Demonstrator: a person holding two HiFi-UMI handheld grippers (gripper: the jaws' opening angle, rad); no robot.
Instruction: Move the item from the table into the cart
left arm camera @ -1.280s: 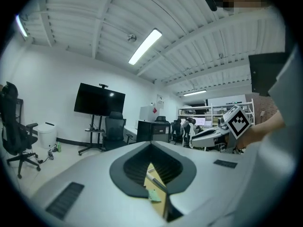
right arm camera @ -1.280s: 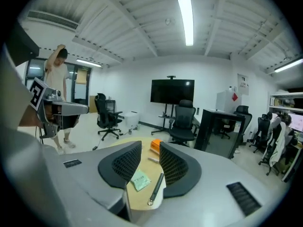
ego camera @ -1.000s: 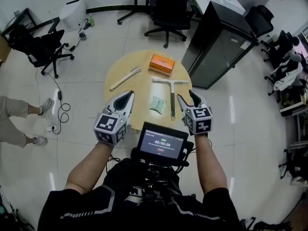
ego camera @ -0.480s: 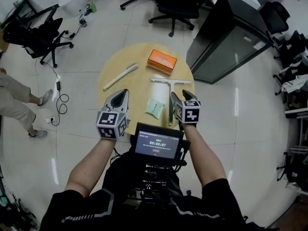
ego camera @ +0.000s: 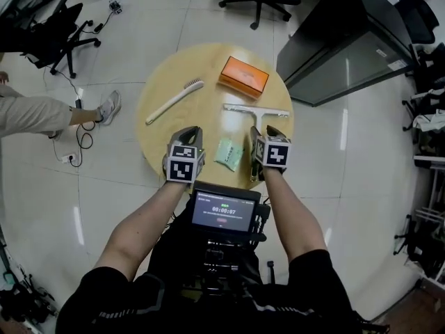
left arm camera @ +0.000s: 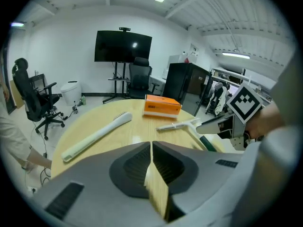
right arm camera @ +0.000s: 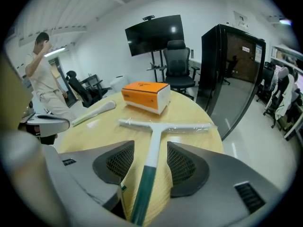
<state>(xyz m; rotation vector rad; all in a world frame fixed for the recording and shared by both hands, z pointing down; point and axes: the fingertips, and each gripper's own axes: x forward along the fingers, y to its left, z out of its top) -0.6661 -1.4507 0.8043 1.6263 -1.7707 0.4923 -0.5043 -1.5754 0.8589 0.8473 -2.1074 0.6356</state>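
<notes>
A squeegee (ego camera: 253, 117) with a white blade and a green-ended handle lies on the round wooden table (ego camera: 160, 127). My right gripper (ego camera: 261, 138) is open low over it, and the handle (right arm camera: 150, 167) runs up between the two jaws without touching either. My left gripper (ego camera: 191, 135) hovers over the table's near left part; its jaws (left arm camera: 151, 144) are shut with nothing between them. A small green packet (ego camera: 228, 153) lies between the two grippers. Farther back are an orange box (ego camera: 243, 76) and a long white brush (ego camera: 175, 101). No cart is in view.
A tall black cabinet (ego camera: 348, 40) stands just right of the table. Office chairs (ego camera: 42, 33) stand behind it, on the left and at the back. A person's leg and shoe (ego camera: 62, 110) reach in from the left, near cables on the floor. A monitor (ego camera: 222, 211) sits below my hands.
Both grippers have moved forward over the table. The right one has come down astride the squeegee handle. The person at the left has stepped nearer the table.
</notes>
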